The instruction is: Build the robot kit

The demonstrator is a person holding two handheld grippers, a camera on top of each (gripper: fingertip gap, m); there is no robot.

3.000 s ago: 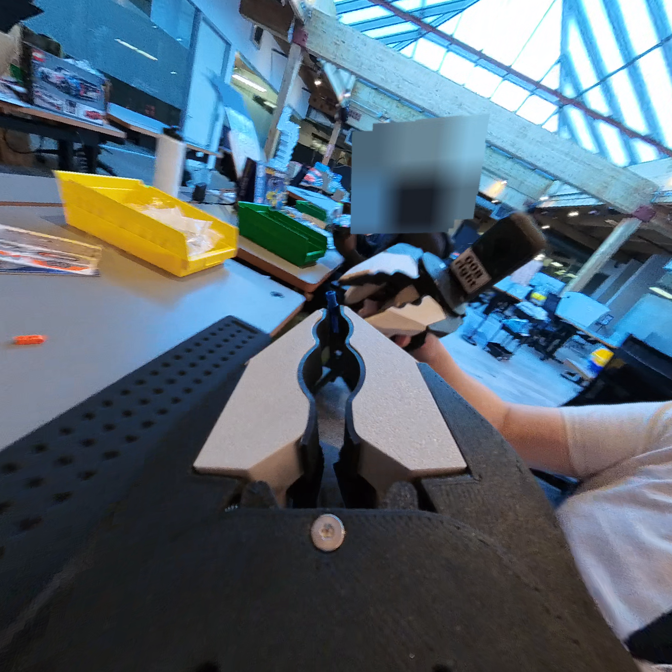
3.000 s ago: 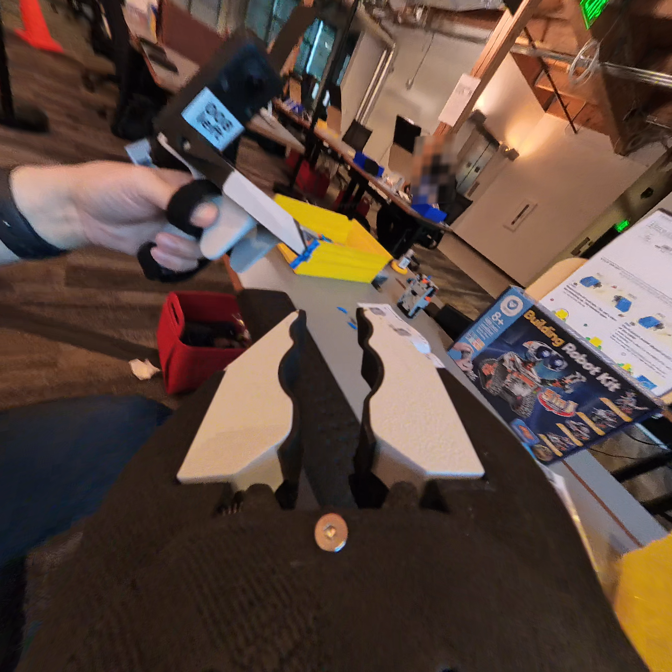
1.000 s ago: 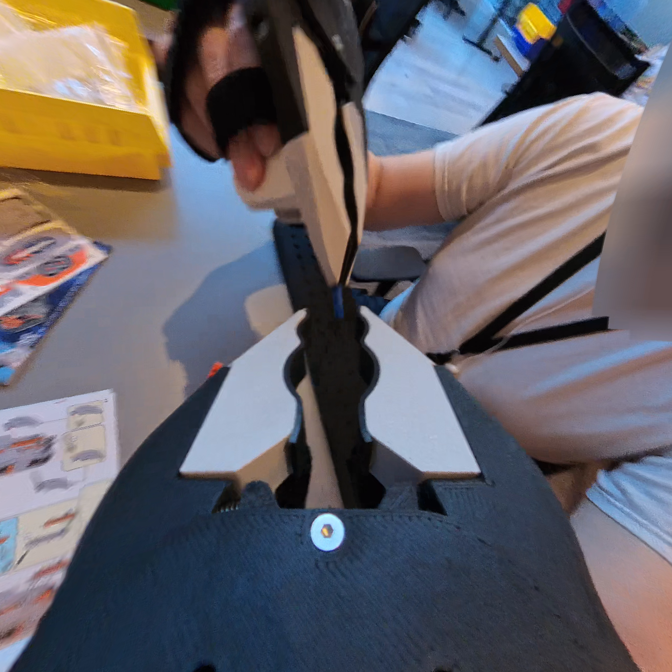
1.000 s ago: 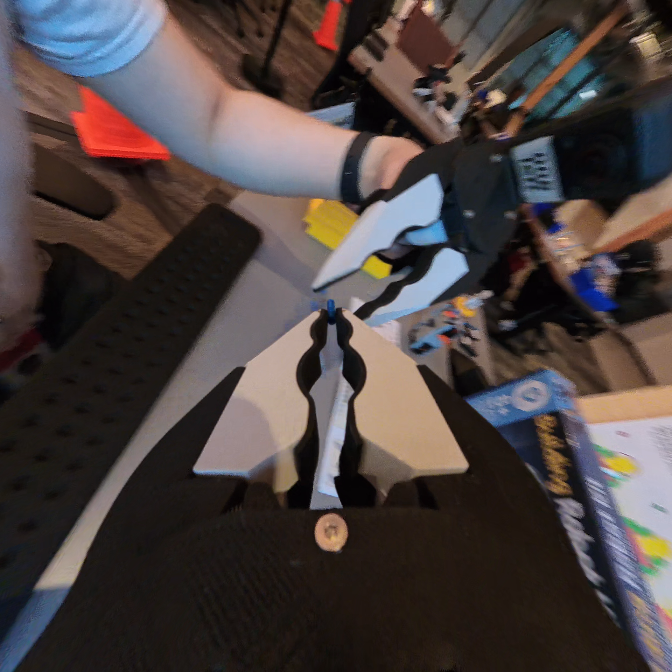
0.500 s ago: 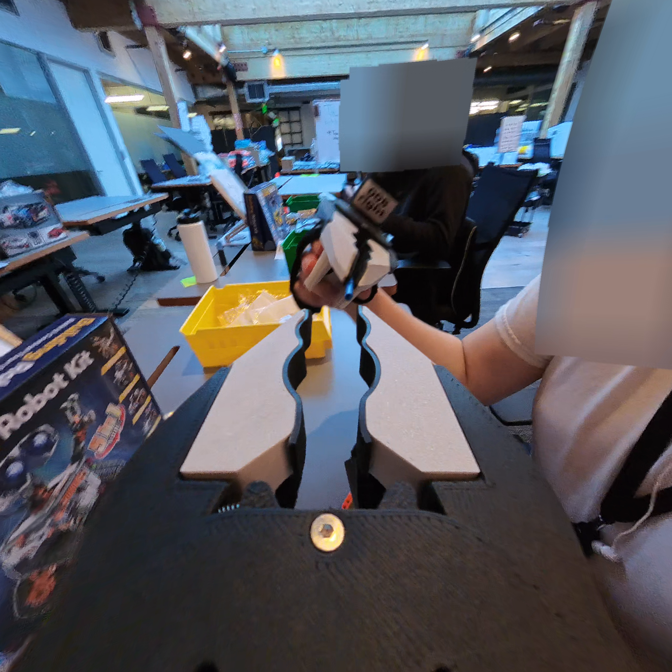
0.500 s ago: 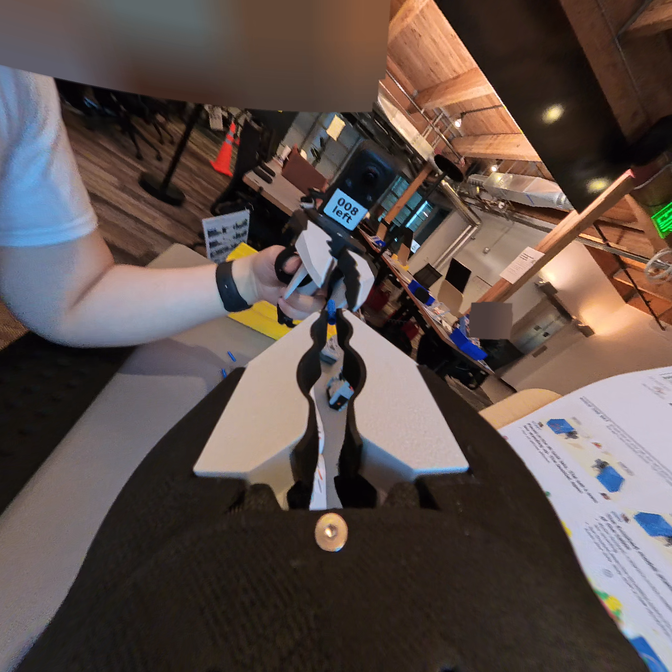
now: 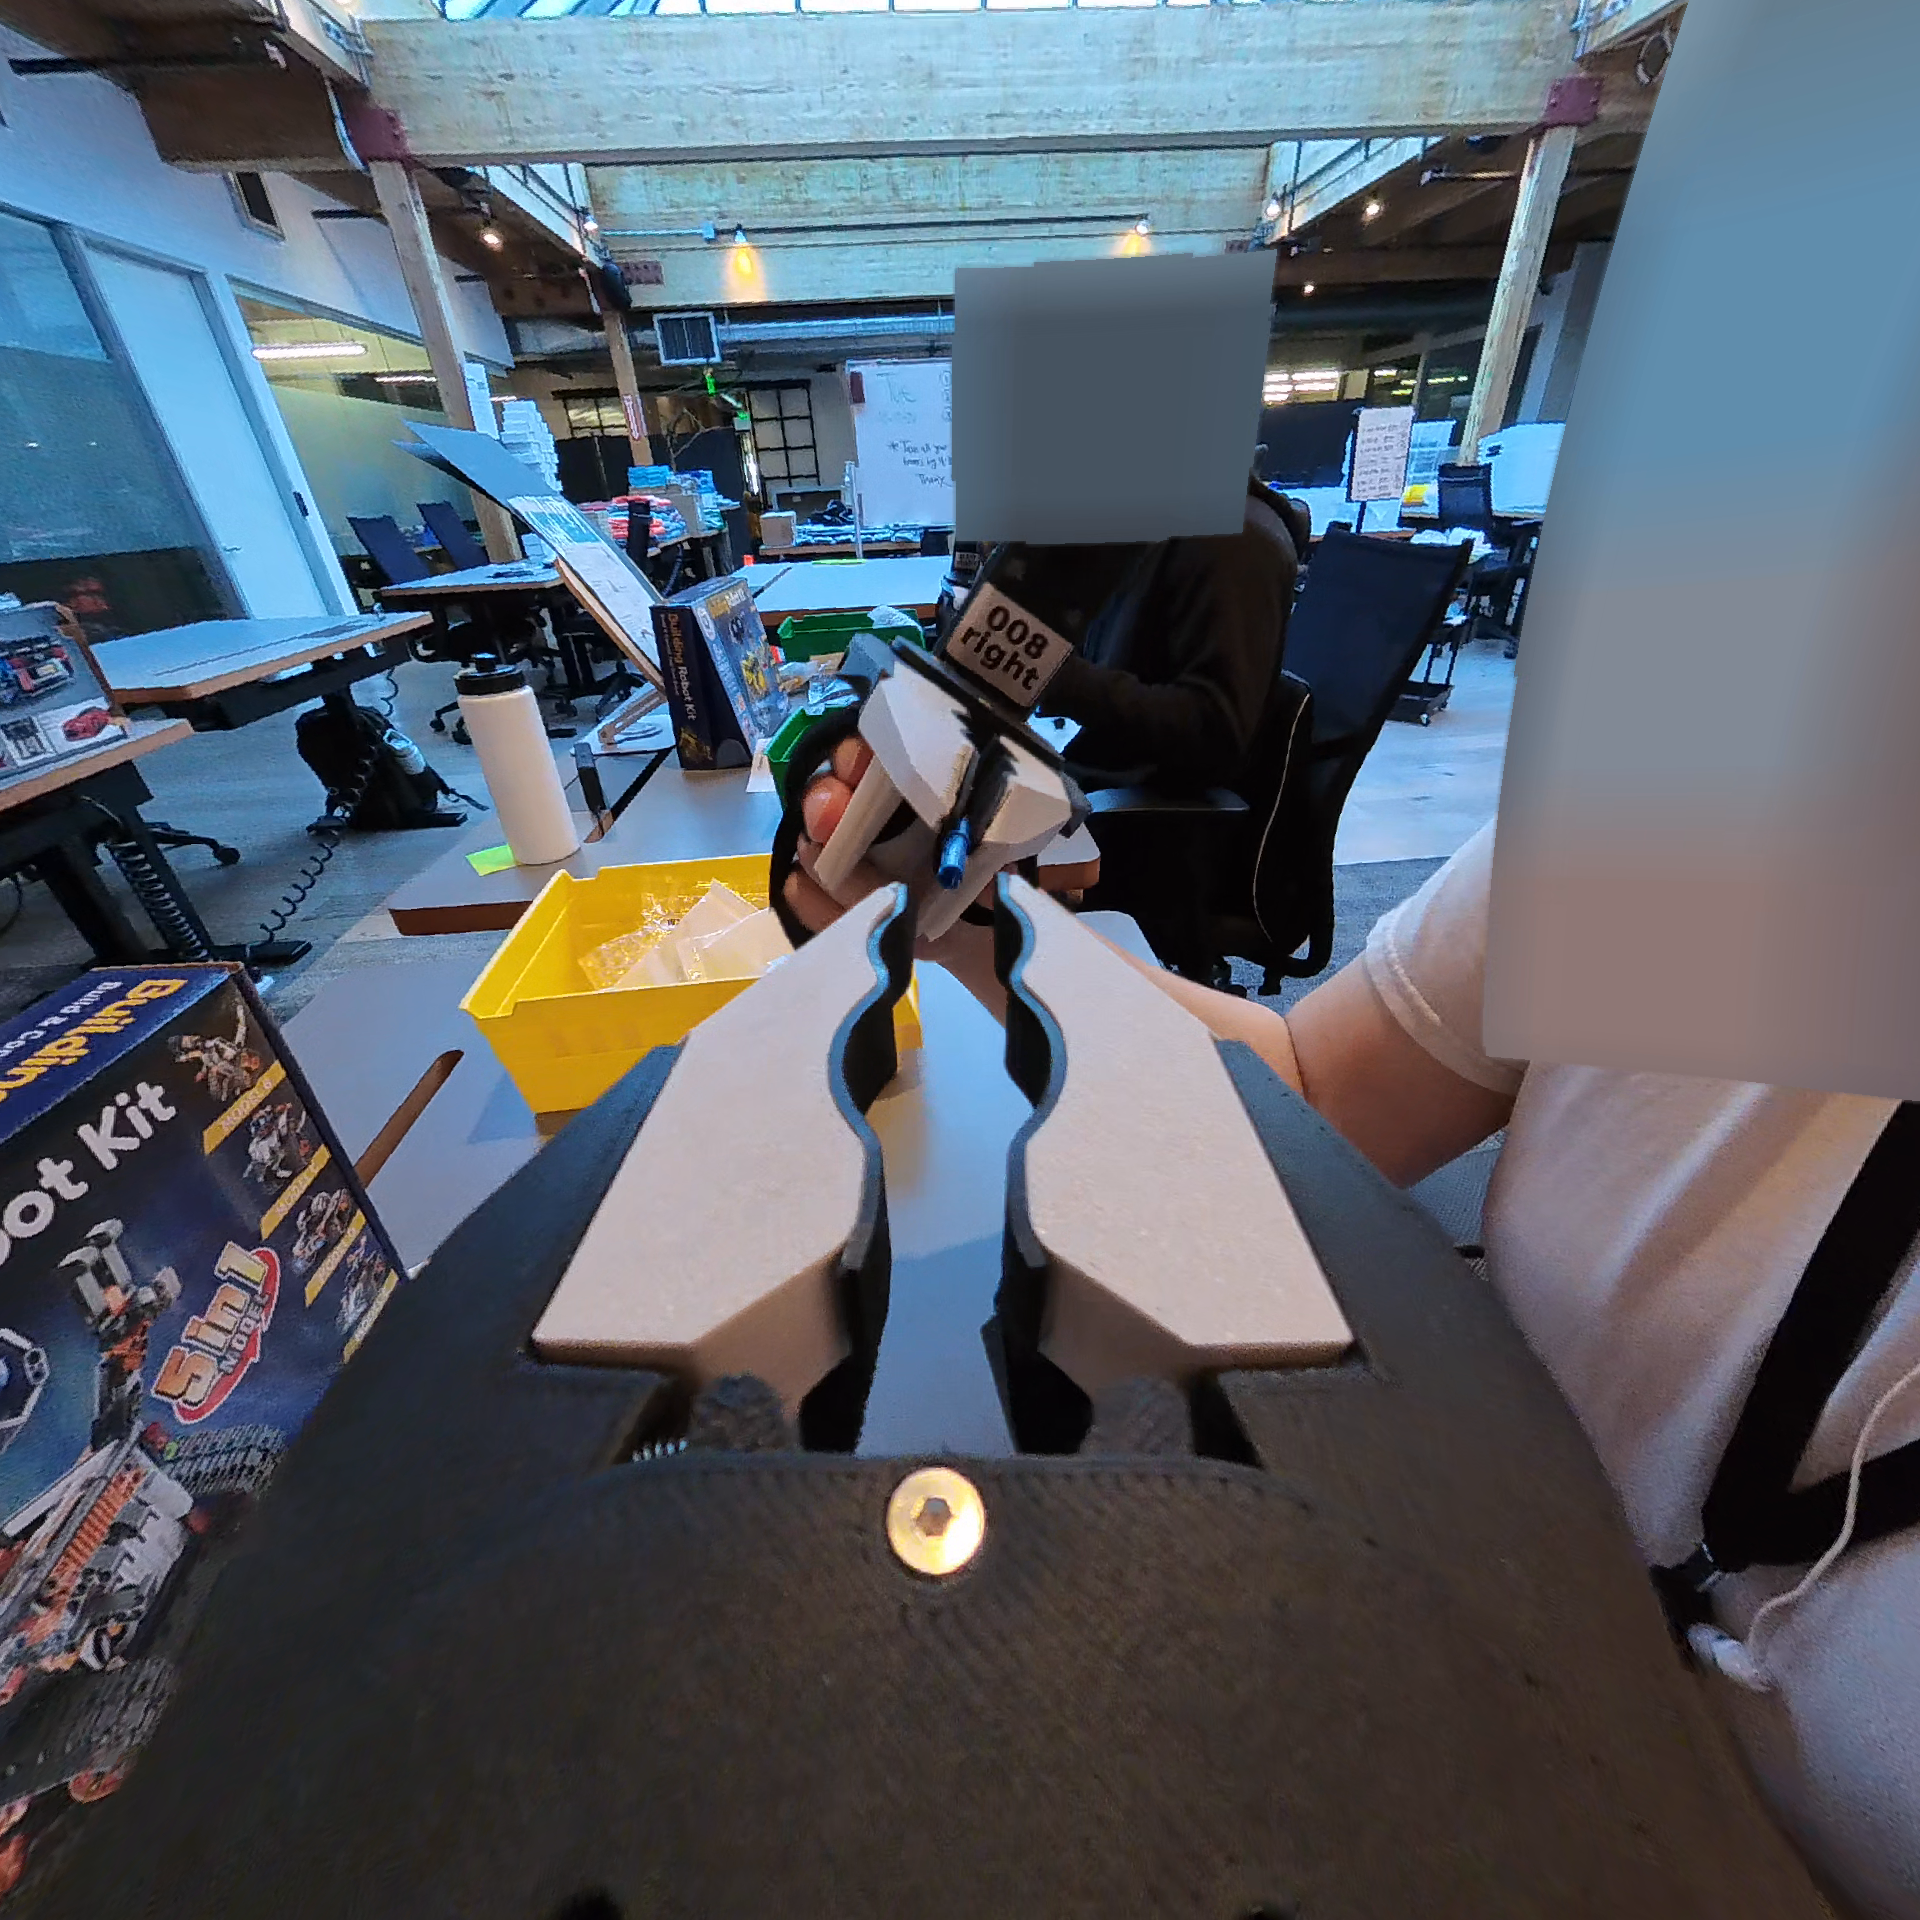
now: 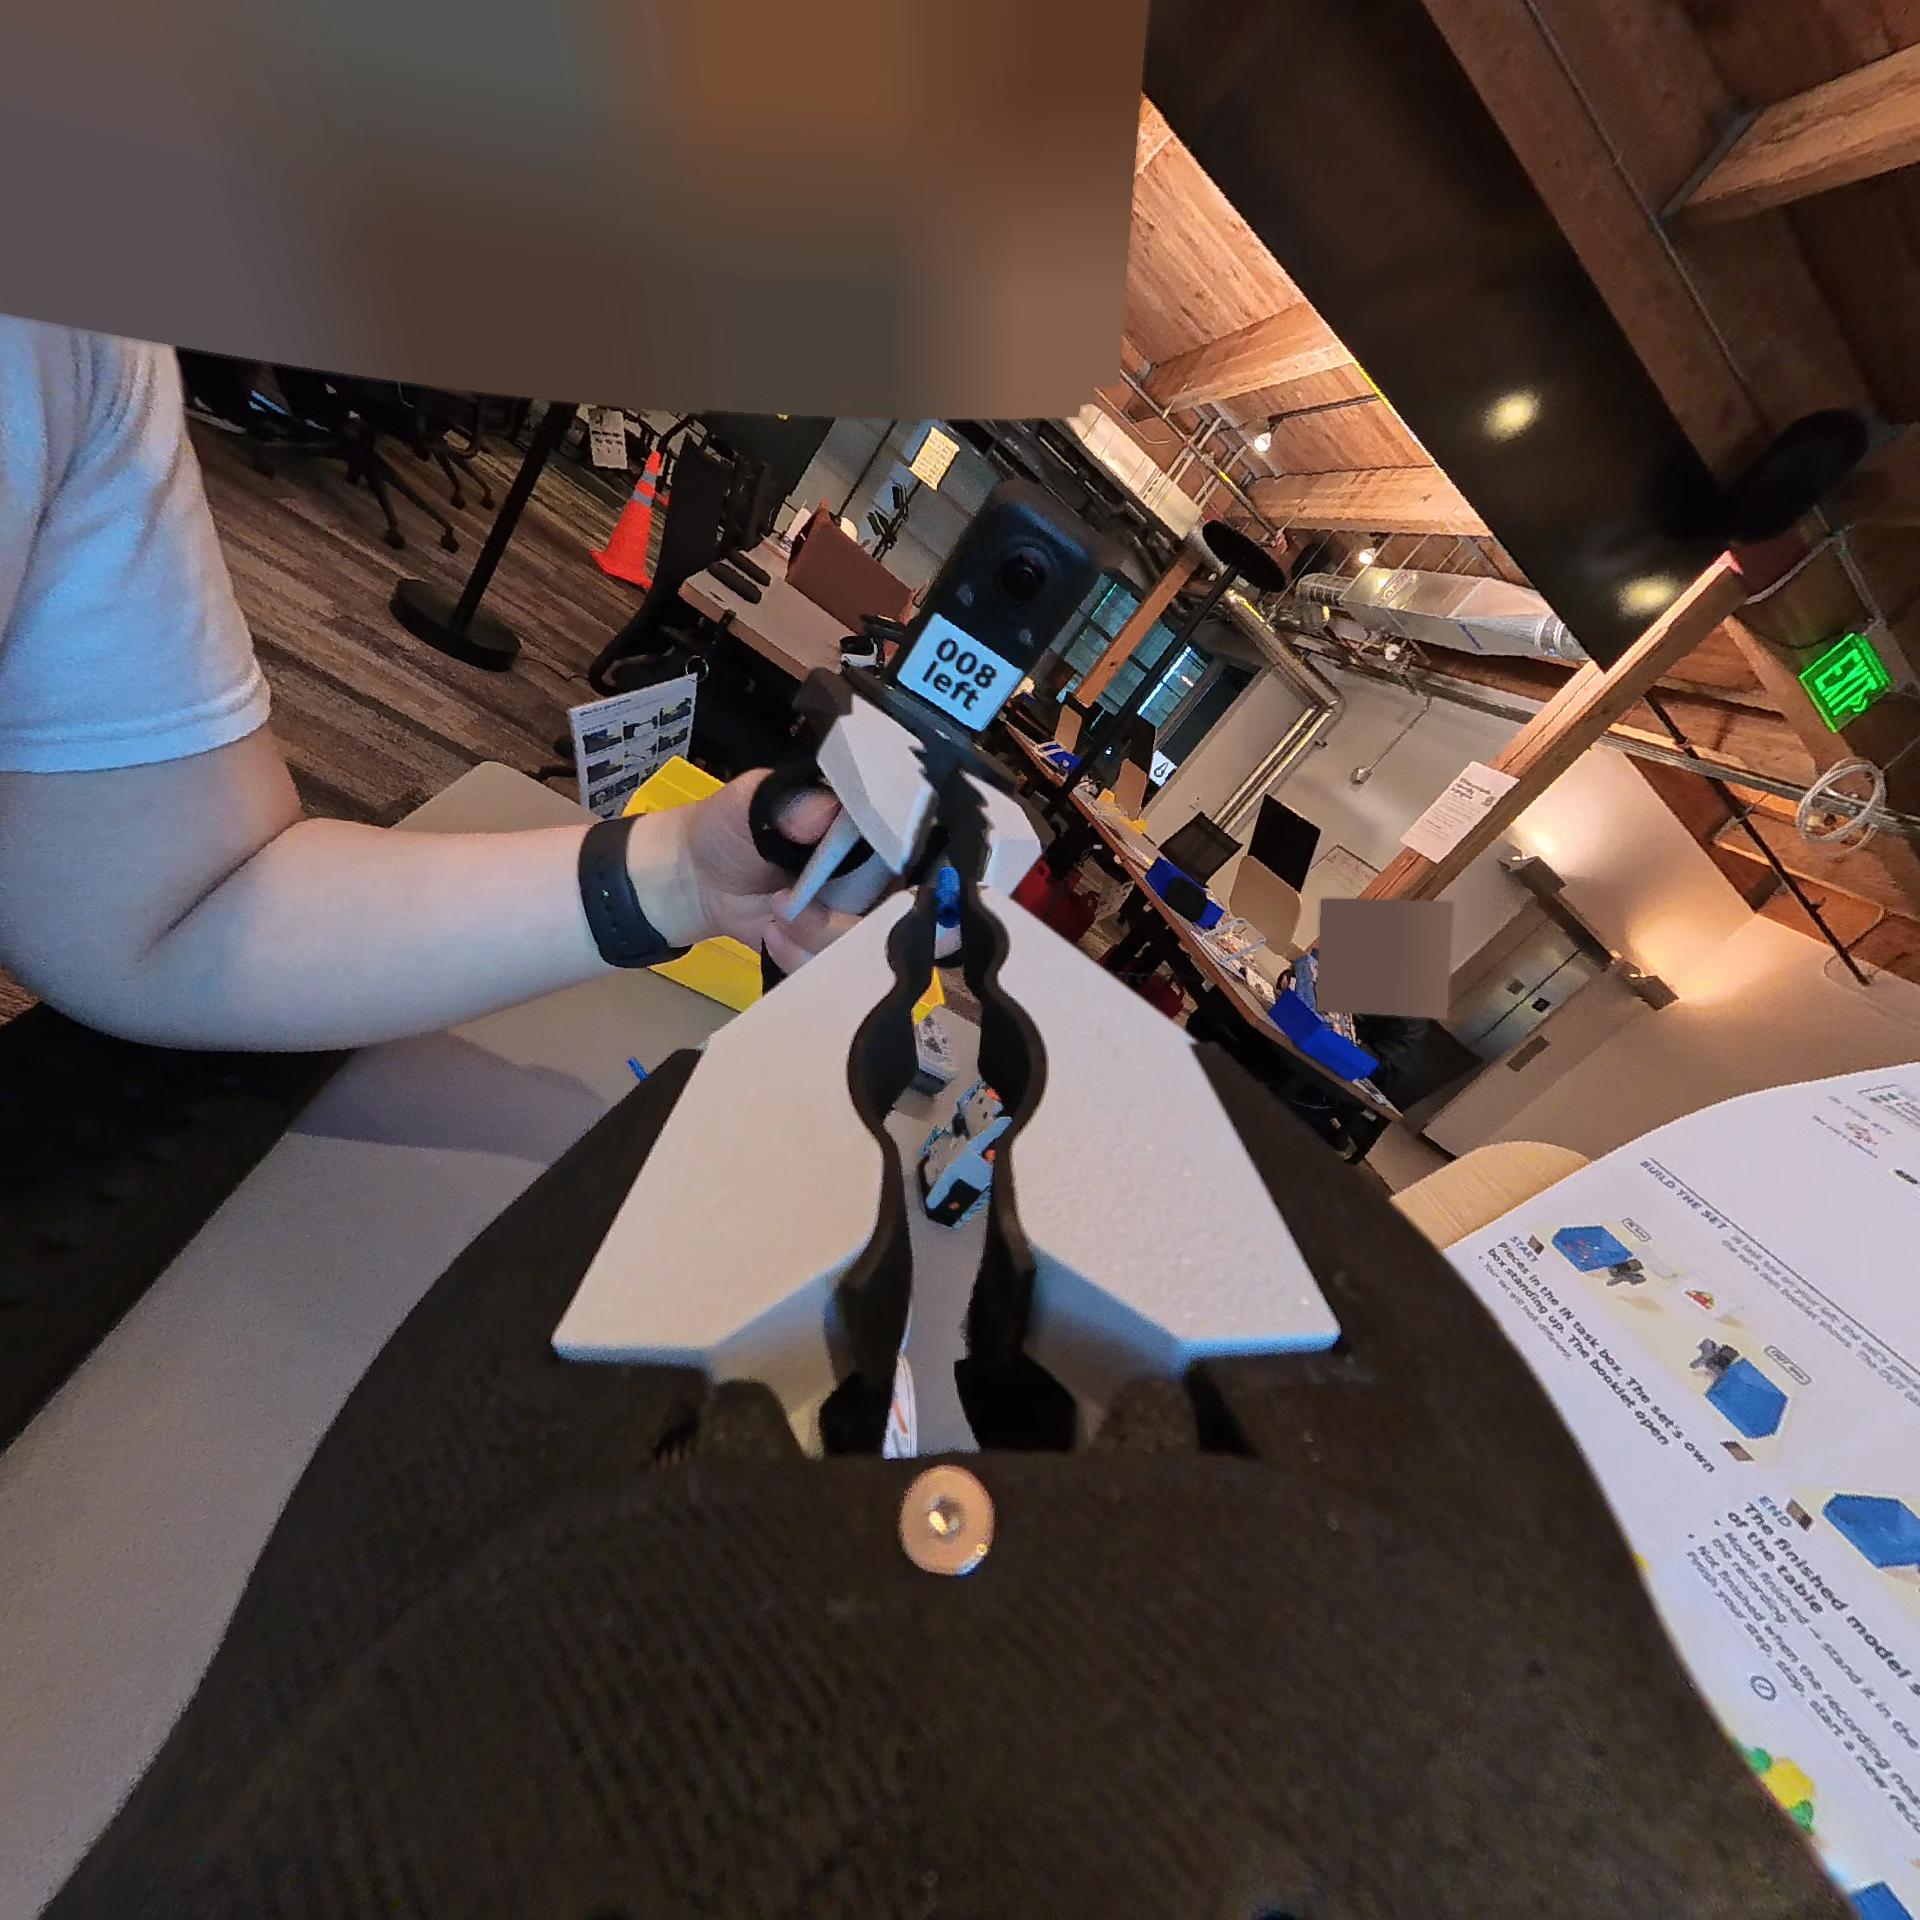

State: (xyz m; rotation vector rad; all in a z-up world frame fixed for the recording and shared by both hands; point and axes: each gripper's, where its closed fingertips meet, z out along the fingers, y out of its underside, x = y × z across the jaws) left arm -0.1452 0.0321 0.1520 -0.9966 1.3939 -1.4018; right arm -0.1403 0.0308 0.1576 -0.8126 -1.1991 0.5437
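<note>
Up close, the right gripper (image 8: 943, 920) has its fingers pressed together on a small blue pin (image 8: 945, 896), which sits at the very tips and pokes out past them, just above the middle of the right wrist view. So little of the pin is inside the grip that it would likely swivel or slip if the squeeze eased, so it wants a steady, even pinch. The left gripper (image 7: 951, 914) is spread, with a clear gap between its fingers and nothing in it. The two grippers face each other nose to nose above the surface (image 8: 312, 1195), near but apart. In the left wrist view the pin hangs just above the open gap, roughly in line with it. The left hand (image 8: 727, 873), a dark band at its wrist, wraps the handle at centre left of the right wrist view. Through the right gripper's gap a small grey and white model (image 8: 961, 1153) stands on the surface below. A printed sheet (image 8: 1714, 1351) fills the lower right of that frame. In the left wrist view a yellow bin (image 7: 582, 1029) of clear bags sits left of centre, a white bottle (image 7: 516, 769) stands beyond it, and a kit box (image 7: 156, 1195) stands at the left edge.
</note>
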